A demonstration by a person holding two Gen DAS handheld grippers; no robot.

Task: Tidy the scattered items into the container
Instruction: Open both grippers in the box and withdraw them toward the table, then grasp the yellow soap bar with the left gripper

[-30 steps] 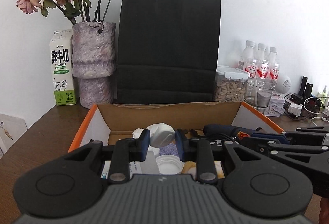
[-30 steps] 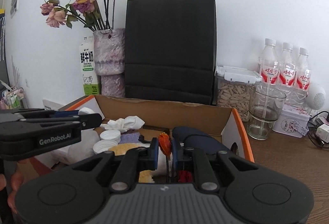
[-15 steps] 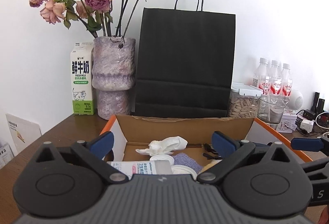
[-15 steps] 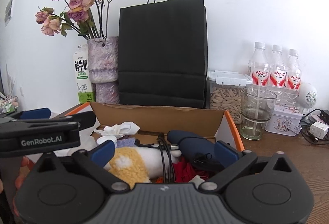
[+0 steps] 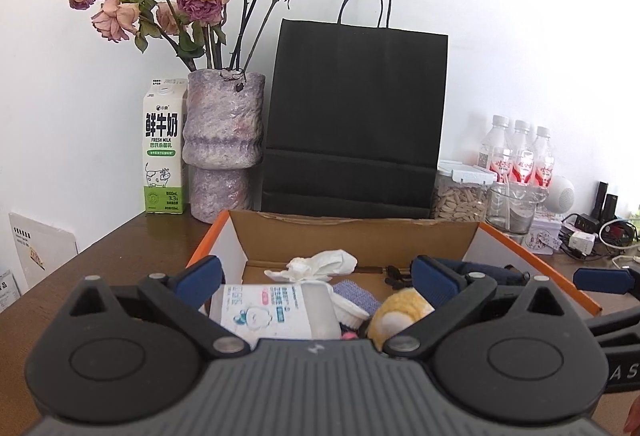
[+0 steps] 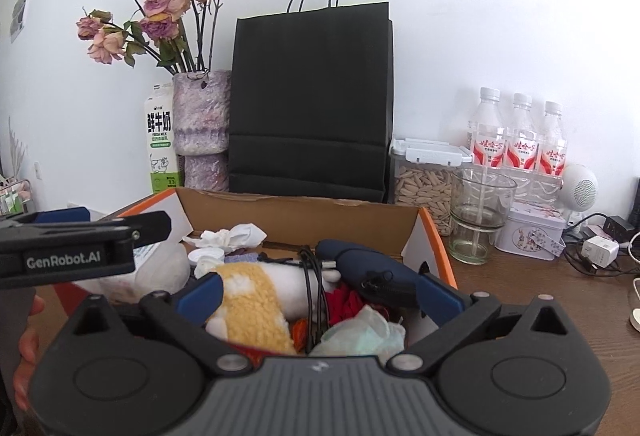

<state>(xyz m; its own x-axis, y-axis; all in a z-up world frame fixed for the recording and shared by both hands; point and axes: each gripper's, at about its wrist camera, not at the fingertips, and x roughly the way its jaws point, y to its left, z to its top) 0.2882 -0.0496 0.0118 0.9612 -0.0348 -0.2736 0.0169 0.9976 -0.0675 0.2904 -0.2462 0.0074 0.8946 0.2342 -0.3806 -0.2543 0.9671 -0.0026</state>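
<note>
Behind the cardboard box (image 5: 360,236), a milk carton (image 5: 163,152) reads "FRESH MILK".

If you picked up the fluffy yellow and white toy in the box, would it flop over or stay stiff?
The fluffy toy would probably flop and squash, since it looks like soft fleece. It likely feels light for its size. The black cord lying across it might get dragged along.

The left tool (image 5: 316,278) fills the lower frame of its own view, blue-padded fingers (image 5: 200,278) spread wide with nothing between them. The right tool (image 6: 320,290) likewise stands wide apart and unladen. A hand (image 6: 26,348) shows at the right view's lower left edge.
</note>
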